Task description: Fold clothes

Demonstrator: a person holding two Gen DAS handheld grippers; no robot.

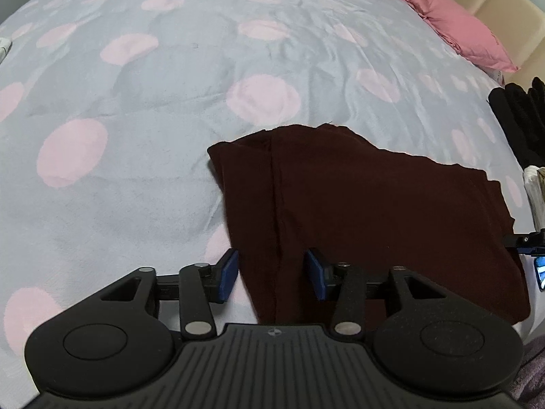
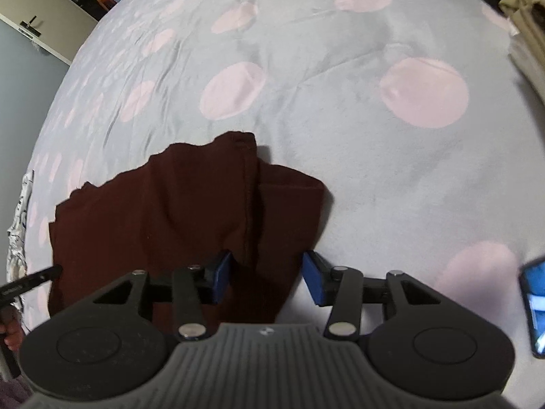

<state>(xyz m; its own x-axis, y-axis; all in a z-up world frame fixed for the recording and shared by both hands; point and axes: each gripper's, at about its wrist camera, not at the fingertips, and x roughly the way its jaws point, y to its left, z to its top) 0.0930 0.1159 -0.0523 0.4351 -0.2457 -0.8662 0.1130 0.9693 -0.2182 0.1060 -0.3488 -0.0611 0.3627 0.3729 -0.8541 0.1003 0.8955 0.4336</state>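
A dark maroon garment (image 1: 357, 204) lies partly folded on the grey bedspread with pink dots (image 1: 153, 119). My left gripper (image 1: 271, 274) is open, its blue pads on either side of the garment's near left edge and seam. In the right wrist view the same garment (image 2: 163, 211) lies left of centre. My right gripper (image 2: 267, 277) is open over the garment's near right edge, with the left pad above cloth and the right pad over the bedspread (image 2: 391, 187). Neither gripper holds cloth.
A pink pillow (image 1: 460, 24) and beige headboard (image 1: 504, 10) are at the far right. Black clothes (image 1: 521, 119) are piled at the right edge. Folded pale cloth (image 2: 528, 34) lies upper right, a lit phone (image 2: 534, 306) lower right, patterned cloth (image 2: 20, 221) at left.
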